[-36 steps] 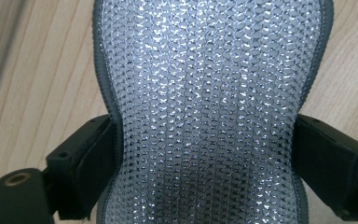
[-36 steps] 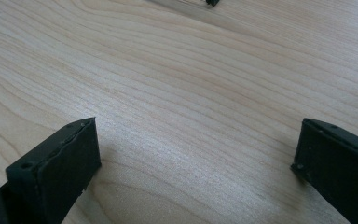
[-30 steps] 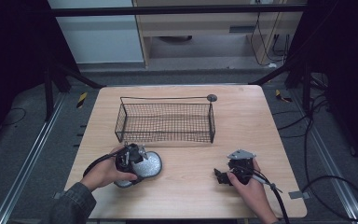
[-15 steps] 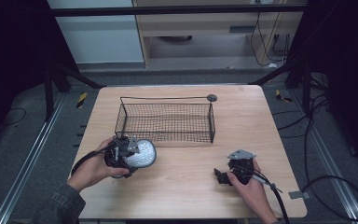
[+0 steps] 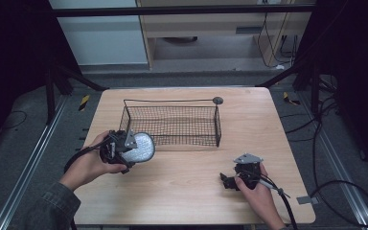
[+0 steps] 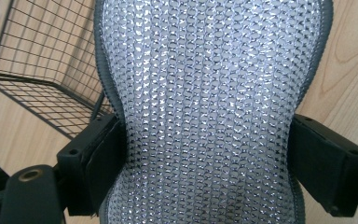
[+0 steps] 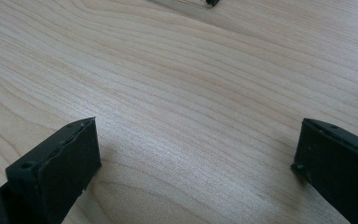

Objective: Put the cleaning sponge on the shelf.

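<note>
Left gripper squeezing the shiny mesh pad — lifted up and moved closer to the wire basket than before. Right gripper resting spread wide on the table — unmoved.

Shiny silver mesh pad, matt wood table

Silvery mesh pad, perhaps a scourer, lifted beside wire basket.

Round dark disc near table's far edge.
</note>
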`<state>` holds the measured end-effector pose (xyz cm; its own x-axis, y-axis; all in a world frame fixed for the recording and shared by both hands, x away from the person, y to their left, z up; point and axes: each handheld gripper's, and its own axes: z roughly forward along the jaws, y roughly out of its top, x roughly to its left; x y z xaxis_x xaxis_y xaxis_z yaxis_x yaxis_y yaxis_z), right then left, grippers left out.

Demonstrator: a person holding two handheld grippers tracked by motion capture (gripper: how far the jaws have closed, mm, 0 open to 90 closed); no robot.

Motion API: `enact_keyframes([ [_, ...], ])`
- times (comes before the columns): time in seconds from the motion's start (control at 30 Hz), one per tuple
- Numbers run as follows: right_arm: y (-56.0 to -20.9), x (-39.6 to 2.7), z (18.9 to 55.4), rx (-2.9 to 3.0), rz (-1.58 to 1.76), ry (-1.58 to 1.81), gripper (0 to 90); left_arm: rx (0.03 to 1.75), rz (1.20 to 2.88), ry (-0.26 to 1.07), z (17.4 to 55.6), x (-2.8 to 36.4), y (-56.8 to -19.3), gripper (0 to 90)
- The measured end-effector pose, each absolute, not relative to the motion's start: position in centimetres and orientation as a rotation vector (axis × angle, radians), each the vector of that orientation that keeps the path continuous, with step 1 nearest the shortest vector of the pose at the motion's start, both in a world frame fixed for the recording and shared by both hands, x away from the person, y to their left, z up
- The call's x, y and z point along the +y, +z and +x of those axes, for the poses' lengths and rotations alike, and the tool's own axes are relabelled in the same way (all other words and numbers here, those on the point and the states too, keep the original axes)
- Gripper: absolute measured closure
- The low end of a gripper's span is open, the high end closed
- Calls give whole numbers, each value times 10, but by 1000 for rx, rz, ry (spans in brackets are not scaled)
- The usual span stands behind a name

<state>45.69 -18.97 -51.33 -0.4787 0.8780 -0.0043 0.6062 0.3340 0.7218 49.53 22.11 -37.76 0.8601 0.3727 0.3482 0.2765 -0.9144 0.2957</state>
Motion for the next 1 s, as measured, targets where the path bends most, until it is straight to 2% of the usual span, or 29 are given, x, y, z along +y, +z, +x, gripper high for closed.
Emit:
enact_keyframes([
  [0.47,-513,-190,457,2211,1306,937,4,452,2827,672,508,224,-345,140],
  [1.0,-513,-190,457,2215,1301,937,4,424,2830,771,546,216,-324,140],
])
